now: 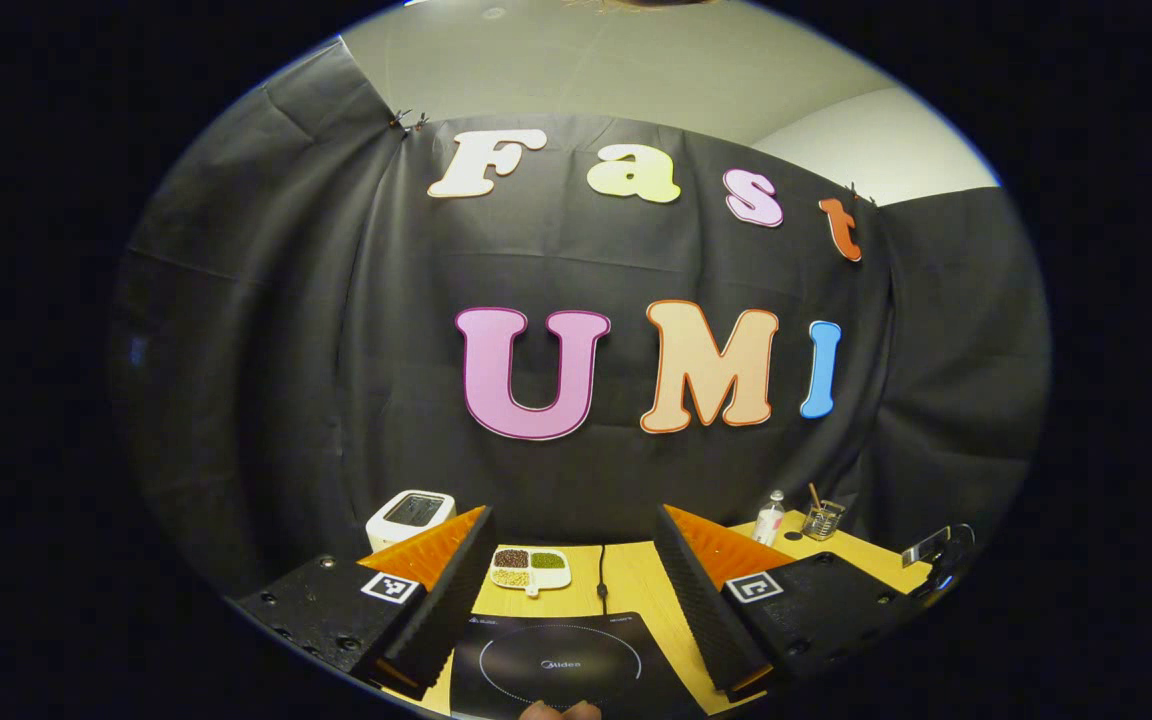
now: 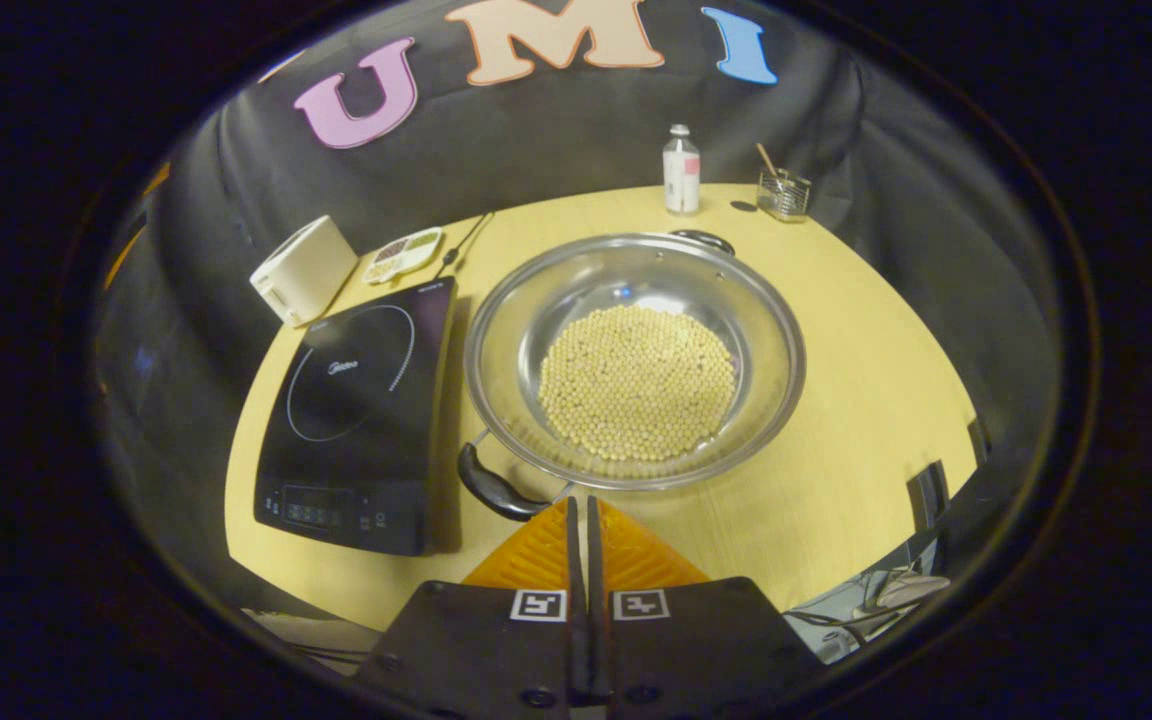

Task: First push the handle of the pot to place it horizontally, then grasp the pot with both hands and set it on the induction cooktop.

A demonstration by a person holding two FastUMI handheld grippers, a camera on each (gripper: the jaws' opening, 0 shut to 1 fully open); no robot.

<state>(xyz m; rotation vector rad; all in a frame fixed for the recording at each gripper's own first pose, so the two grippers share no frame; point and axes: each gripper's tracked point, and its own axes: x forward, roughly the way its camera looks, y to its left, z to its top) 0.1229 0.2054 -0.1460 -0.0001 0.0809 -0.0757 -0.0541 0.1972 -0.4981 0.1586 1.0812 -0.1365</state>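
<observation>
Left gripper view: left gripper [image 1: 576, 590] spread wide w/ nothing in it, induction cooktop [image 1: 561, 662] right under and btwn its fingers, yellow table [image 1: 626, 585] running on to a toaster [image 1: 409, 517] and sectioned dish [image 1: 530, 570] by the black cloth wall. Right gripper view: right gripper [image 2: 581, 515] pressed closed, holding nothing, tips just short of the pot [image 2: 636, 360] full of beans [image 2: 636, 382]; near handle [image 2: 494, 488] sits ahead-left of the tips, cooktop [image 2: 356, 420] beyond it, bottle [image 2: 680, 170] and small jar [image 2: 784, 193] far ahead. I'd say nudge that handle sideways w/ the closed tips, low and slow, so the beans don't slosh.
</observation>
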